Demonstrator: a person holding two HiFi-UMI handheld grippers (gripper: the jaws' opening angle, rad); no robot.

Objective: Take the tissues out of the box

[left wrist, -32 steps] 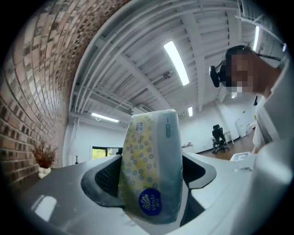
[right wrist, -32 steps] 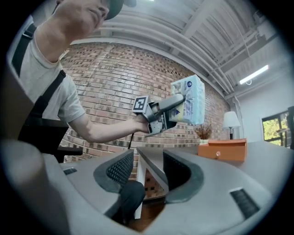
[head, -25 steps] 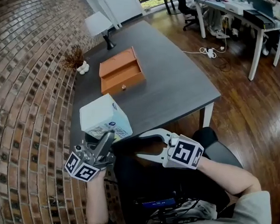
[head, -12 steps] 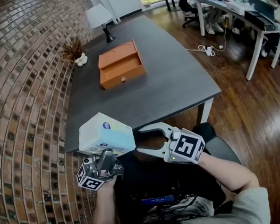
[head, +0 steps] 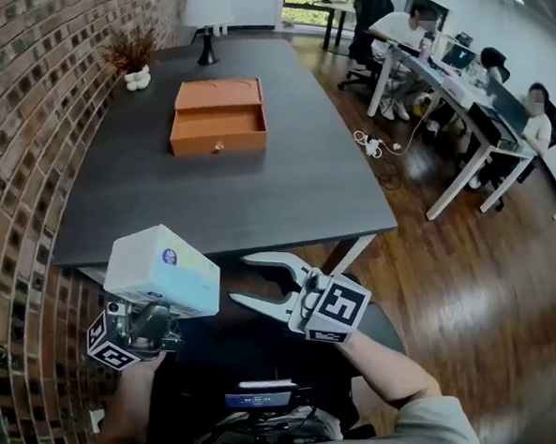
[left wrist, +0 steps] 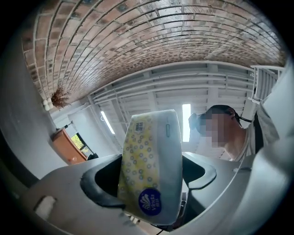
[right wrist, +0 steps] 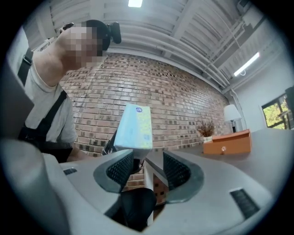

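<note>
The tissue box (head: 162, 270), white with a yellow-dotted side and a blue round logo, is off the table and held up in front of the person's lap. My left gripper (head: 155, 314) is shut on it from below; in the left gripper view the tissue box (left wrist: 151, 170) fills the gap between both jaws of the left gripper (left wrist: 149, 181). My right gripper (head: 242, 278) stands open just right of the box, its jaws pointing at it with nothing between them. In the right gripper view the tissue box (right wrist: 134, 126) stands just beyond the open right gripper (right wrist: 143, 170).
The dark table (head: 289, 189) lies ahead with an open orange drawer box (head: 218, 119), a lamp (head: 206, 10) and a dried plant (head: 131, 53) at its far end. A brick wall (head: 31, 107) runs along the left. Desks with seated people (head: 456, 77) stand at the back right.
The left gripper has lifted the tissue box off the table's near edge and drawn it back toward the person. The right gripper stayed open beside it.
</note>
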